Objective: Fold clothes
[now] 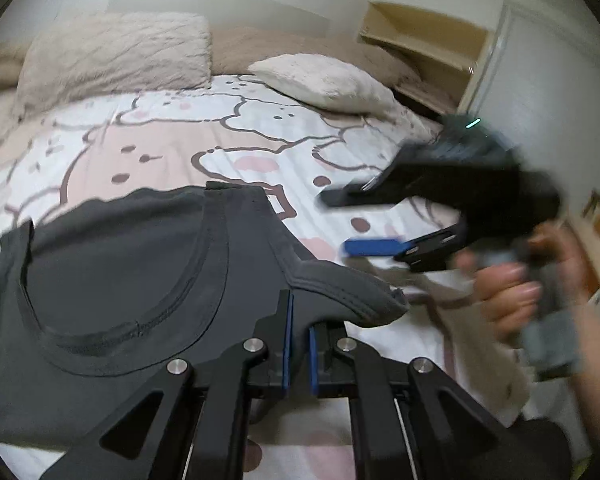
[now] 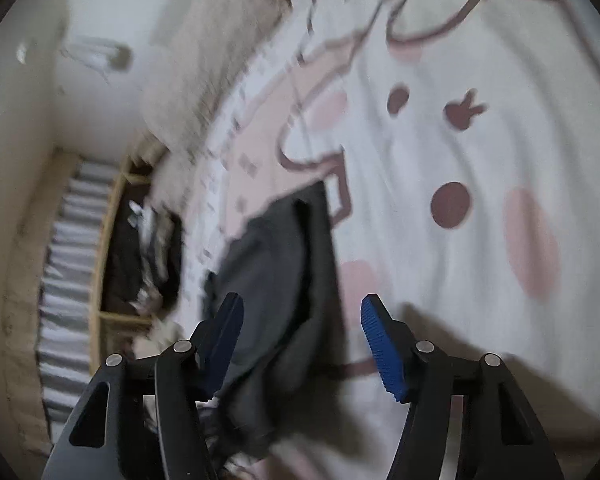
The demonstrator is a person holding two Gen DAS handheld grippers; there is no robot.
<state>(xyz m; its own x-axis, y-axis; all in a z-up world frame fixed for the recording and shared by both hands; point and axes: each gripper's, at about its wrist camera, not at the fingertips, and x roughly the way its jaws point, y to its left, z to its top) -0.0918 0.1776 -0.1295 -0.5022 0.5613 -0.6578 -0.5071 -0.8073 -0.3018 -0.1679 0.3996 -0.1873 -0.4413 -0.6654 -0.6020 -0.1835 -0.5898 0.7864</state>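
Bed (image 1: pixel 160 148) carries the dark shirt (image 1: pixel 112 280); left tongs (image 1: pixel 299 344) clamp its shoulder edge, right tongs (image 2: pixel 302 344) gape, seemingly above its other end, blurred

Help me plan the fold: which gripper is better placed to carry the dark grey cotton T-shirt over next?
Left. The left gripper is shut on the dark grey T-shirt; the right gripper is open and empty.

Both grippers are black linkage frames with round silver screws and ribbed blue pads: the left gripper (image 1: pixel 298 344), the right gripper (image 2: pixel 302 344). A bare hand (image 1: pixel 516 292) grips a grey handle.
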